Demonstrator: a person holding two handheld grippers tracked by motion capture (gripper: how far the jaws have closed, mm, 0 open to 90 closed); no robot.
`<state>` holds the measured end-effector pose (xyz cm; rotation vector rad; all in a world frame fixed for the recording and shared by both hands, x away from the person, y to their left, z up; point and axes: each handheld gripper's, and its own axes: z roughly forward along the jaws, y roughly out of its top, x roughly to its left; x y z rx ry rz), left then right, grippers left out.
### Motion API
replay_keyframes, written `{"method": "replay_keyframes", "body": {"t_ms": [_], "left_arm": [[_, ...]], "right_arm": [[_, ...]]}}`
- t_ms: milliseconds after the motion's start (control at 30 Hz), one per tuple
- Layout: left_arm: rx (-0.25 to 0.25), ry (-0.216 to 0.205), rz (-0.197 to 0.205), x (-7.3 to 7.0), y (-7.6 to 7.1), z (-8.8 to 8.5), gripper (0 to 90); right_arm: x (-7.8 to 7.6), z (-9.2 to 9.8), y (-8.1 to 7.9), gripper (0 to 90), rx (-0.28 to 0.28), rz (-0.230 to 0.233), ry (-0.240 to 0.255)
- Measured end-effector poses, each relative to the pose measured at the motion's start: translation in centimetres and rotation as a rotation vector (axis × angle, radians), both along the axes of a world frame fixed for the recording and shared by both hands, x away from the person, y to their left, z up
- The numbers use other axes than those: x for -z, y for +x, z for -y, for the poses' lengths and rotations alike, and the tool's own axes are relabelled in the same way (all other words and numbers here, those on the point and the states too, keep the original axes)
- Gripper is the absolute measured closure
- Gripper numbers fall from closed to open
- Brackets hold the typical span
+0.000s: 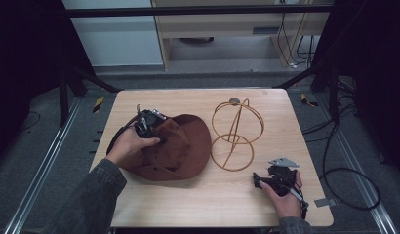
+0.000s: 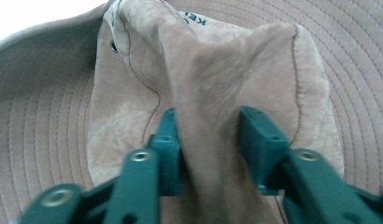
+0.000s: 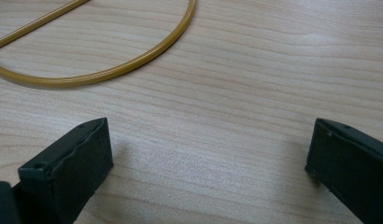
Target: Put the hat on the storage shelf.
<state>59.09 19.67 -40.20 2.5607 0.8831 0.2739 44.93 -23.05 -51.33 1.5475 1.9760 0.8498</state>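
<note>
i have the left gripper (image 2: 208, 140) pinching a fold of the brown hat's (image 1: 181, 146) crown; the hat lies on the left half of the table (image 1: 198, 195), just beside the wire stand (image 1: 235, 134). my right gripper (image 3: 208, 154) rests low near the stand's base ring, jaws spread wide, holding nothing. i judge this the pick-up step; next i'd lift the hat over the stand's top.
</note>
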Motion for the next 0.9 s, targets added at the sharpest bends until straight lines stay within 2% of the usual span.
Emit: {"method": "replay_keyframes", "body": {"t_ms": [167,333,500,733,900], "left_arm": [[-0.033,-0.013,-0.006,-0.1,0.1,-0.2,78.2],[-0.028,-0.033,-0.003,-0.3,0.1,-0.4,87.5],[-0.029,-0.051,0.011,-0.6,0.0,-0.7,88.4],[-0.018,-0.07,0.075,-1.9,-1.0,-1.3,88.5],[-0.022,-0.099,0.103,-2.7,-1.6,-2.2,88.5]], "right_arm": [[0.0,0.0,0.1,0.4,-0.003,0.001,-0.001],[0.0,0.0,0.1,0.4,-0.004,0.001,-0.002],[0.0,0.1,0.1,0.4,-0.01,0.002,-0.003],[0.0,0.0,0.1,0.4,-0.01,0.001,-0.002],[0.0,0.0,0.1,0.4,-0.009,0.001,-0.002]]}}
